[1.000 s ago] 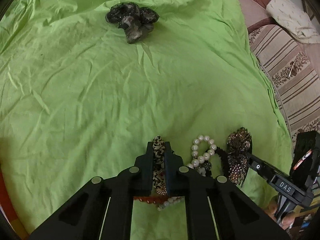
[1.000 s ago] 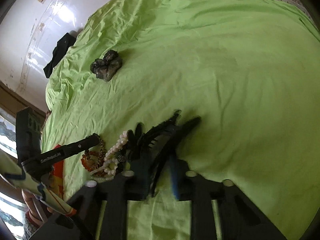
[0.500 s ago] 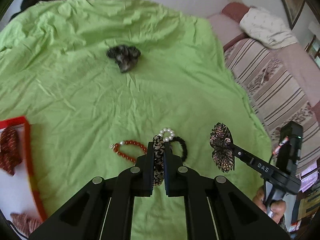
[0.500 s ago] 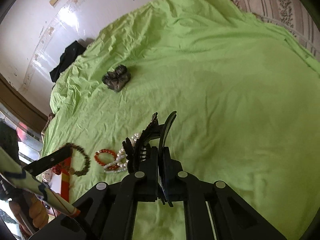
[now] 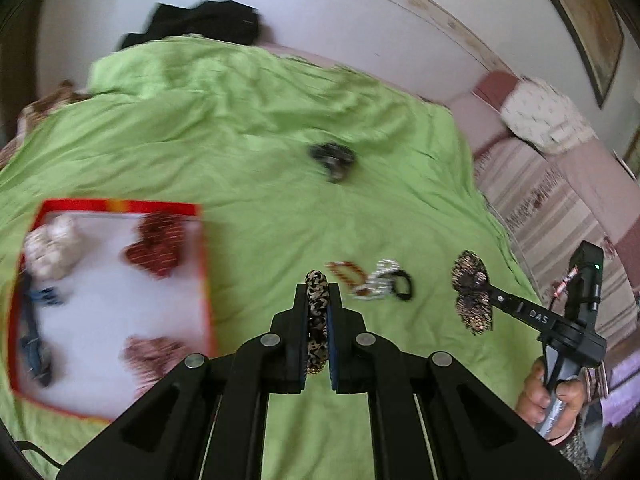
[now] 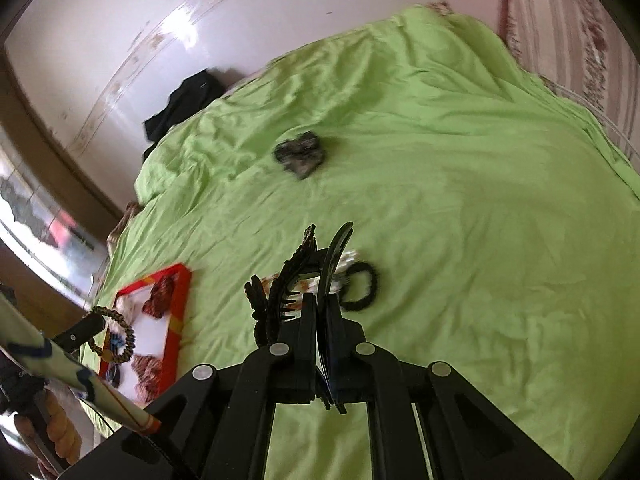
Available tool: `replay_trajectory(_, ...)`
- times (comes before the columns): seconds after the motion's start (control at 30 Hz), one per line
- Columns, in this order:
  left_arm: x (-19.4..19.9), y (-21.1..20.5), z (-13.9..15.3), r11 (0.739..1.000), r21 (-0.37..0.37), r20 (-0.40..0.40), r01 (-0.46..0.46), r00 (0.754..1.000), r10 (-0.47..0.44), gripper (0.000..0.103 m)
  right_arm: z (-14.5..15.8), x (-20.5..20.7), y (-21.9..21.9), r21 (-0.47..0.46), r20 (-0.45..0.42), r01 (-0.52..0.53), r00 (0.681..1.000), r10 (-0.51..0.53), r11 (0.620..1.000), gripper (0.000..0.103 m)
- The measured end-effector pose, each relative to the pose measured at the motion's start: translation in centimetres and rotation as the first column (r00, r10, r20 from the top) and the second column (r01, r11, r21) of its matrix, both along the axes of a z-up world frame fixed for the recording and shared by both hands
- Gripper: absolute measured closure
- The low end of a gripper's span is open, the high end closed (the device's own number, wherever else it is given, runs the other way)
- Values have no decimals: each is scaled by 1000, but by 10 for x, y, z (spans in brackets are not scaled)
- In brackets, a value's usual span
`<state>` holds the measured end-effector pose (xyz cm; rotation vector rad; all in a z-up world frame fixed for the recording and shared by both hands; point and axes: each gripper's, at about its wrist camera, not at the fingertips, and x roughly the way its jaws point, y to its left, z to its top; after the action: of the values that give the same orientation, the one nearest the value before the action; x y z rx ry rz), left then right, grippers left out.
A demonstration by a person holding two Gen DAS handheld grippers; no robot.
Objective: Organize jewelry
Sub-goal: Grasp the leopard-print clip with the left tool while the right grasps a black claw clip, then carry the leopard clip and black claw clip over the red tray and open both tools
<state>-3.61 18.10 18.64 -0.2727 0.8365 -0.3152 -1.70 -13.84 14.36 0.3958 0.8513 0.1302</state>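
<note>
Left gripper [image 5: 318,308]: fingers closed tight on a leopard-print bracelet [image 5: 316,320], which stands on edge between them, lifted above the green sheet [image 5: 248,168].

Right gripper [image 6: 320,320]: fingers closed on a black hair clip [image 6: 296,276] with a beaded, butterfly-shaped top; in the left view the clip [image 5: 471,292] hangs clear of the sheet.

On the sheet just beyond the left gripper lie a red bead bracelet [image 5: 347,273], a pearl bracelet [image 5: 380,285] and a black hair tie [image 5: 402,286], bunched together and touching; detail is blurred.

To the left sits a red-rimmed tray [image 5: 206,280] with a white floor, holding several fabric pieces, one red [image 5: 158,246], one white [image 5: 54,246]; the others are too blurred to identify.

Farther off, a dark scrunchie [image 5: 333,156] lies alone mid-sheet. At the far edge, a black garment [image 5: 200,24] rests against the wall.
</note>
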Motion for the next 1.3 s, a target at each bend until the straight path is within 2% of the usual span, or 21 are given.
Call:
replay_trajectory(0.2, -21, 78, -5, 988, -11, 18, -152, 988, 152, 96, -1, 9, 59, -28, -21, -103, 995, 102, 994, 98)
replay_trajectory(0.33, -23, 125, -23, 970, -47, -10, -237, 971, 237, 96, -6, 15, 107, -42, -41, -182, 983, 180, 982, 98)
replay_trajectory(0.5, -16, 158, -52, 951, -66, -51, -302, 953, 299, 96, -12, 23, 170, -67, -63, -285, 958, 281, 956, 98)
replay_trajectory(0.6, -11, 168, -66, 947, -73, -70, -313, 949, 308, 96, -15, 29, 203, -66, -66, -341, 939, 337, 938, 98)
replay_trajectory(0.87, 0, 173, -88, 947, -22, -67, -319, 946, 317, 96, -30, 48, 273, -85, -87, -440, 897, 434, 894, 98)
replay_trajectory(1.0, 4, 177, -100, 949, -21, -99, -314, 945, 310, 96, -43, 59, 293, -95, -109, -452, 890, 442, 887, 98)
replay_trajectory(1.17, 8, 182, -122, 950, -18, -190, -312, 934, 303, 96, -56, 78, 310, -109, -131, -450, 890, 436, 886, 98)
replay_trajectory(1.3, 8, 183, -127, 948, -5, -204, -319, 928, 311, 96, -68, 89, 318, -117, -154, -446, 891, 427, 887, 98)
